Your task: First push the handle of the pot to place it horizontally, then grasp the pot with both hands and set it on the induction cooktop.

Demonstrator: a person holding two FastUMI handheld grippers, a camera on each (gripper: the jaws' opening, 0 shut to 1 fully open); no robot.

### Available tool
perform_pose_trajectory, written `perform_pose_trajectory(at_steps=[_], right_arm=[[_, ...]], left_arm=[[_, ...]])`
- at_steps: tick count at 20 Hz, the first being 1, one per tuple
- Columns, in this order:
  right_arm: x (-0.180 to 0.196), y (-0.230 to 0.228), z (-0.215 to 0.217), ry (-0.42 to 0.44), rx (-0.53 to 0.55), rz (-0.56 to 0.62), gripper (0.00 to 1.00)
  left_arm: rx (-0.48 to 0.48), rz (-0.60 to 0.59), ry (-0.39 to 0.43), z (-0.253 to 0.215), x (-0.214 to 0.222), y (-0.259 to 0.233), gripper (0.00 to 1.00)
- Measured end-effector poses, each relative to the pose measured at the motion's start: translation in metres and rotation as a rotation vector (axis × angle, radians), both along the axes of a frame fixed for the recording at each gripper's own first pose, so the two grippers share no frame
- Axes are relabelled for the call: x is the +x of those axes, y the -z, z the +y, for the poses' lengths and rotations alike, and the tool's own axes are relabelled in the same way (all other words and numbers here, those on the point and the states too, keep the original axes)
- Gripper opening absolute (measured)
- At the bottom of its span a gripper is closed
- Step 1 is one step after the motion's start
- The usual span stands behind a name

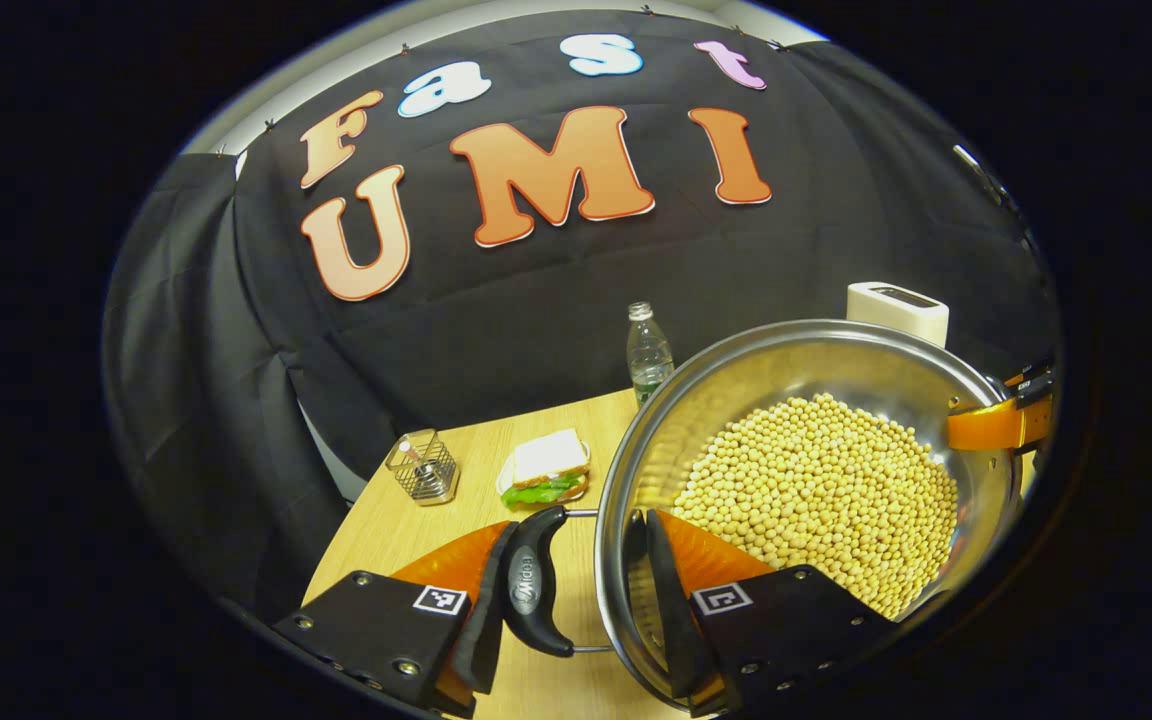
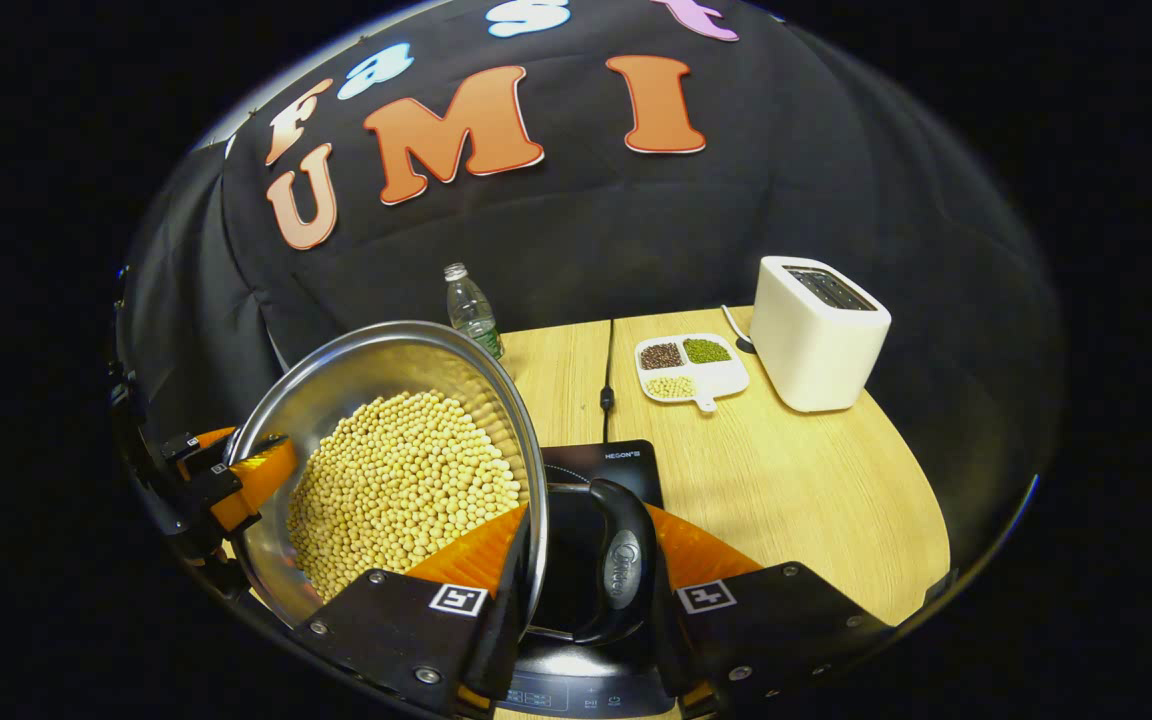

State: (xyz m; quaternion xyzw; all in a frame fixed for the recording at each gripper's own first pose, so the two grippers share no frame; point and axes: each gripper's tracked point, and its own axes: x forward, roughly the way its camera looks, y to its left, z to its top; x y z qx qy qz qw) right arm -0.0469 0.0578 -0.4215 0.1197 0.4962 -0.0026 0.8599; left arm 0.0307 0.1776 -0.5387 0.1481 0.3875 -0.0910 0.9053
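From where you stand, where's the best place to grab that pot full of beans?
By its two black side handles, one gripper from each side. The pot is wide, round and heaped with beans, so one grip would likely tip it. Here the left gripper and right gripper each straddle a handle and the rim.

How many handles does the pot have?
2. One black handle sits between the left tool's fingers; the other handle sits between the right tool's fingers.

Both views face the wall, close over the shared pot (image 1: 816, 470).
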Motion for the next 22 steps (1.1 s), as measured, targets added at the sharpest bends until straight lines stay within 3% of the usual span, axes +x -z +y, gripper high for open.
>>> perform_pose_trajectory(at_steps=[22], right_arm=[[-0.014,0.046,-0.034,0.055,-0.025,0.119,0.54]], left_arm=[[-0.008,0.094,0.038,-0.005,0.01,0.009,0.64]])
